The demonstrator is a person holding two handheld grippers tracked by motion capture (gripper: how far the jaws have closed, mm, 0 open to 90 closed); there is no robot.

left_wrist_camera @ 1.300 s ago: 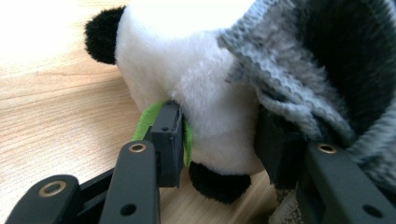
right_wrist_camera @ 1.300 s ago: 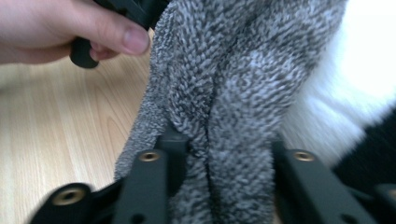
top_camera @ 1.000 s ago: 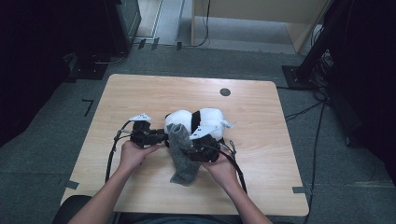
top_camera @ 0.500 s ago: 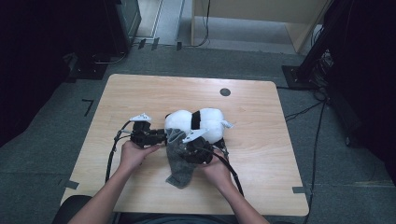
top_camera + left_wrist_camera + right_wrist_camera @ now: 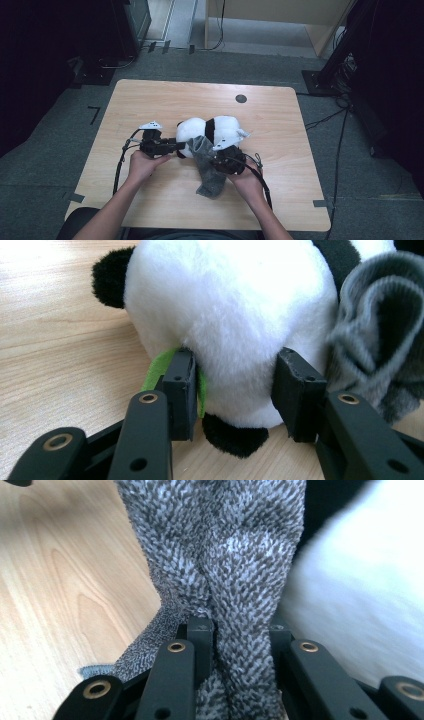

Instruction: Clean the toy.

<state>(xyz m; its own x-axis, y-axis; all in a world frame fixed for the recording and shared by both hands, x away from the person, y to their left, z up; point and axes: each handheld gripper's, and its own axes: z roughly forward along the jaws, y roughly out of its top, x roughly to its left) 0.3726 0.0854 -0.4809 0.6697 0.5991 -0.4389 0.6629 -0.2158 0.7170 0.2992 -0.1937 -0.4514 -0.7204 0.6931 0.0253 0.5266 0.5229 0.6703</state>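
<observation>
Grey knitted fabric, a sock point(image 5: 206, 167), is seen nearest the person on the wooden table point(image 5: 280, 195); its long axis runs from the near edge, where its free end lies flat on the wood, up and away to the soft toy, and its far end rests against the toy's side. A fold of the sock point(image 5: 235, 580) is pinched between the jaws of the right gripper point(image 5: 220, 159), which are closed on it. Just beyond, a black-and-white toy panda point(image 5: 210, 132) is laid on its side, its long axis across the table from left to right. The left gripper point(image 5: 176, 147) is clamped on the panda's white end point(image 5: 235, 325), a green tag point(image 5: 159, 367) being caught beside one jaw. Farther off, a dark round disc point(image 5: 241, 98) is set in the tabletop.
</observation>
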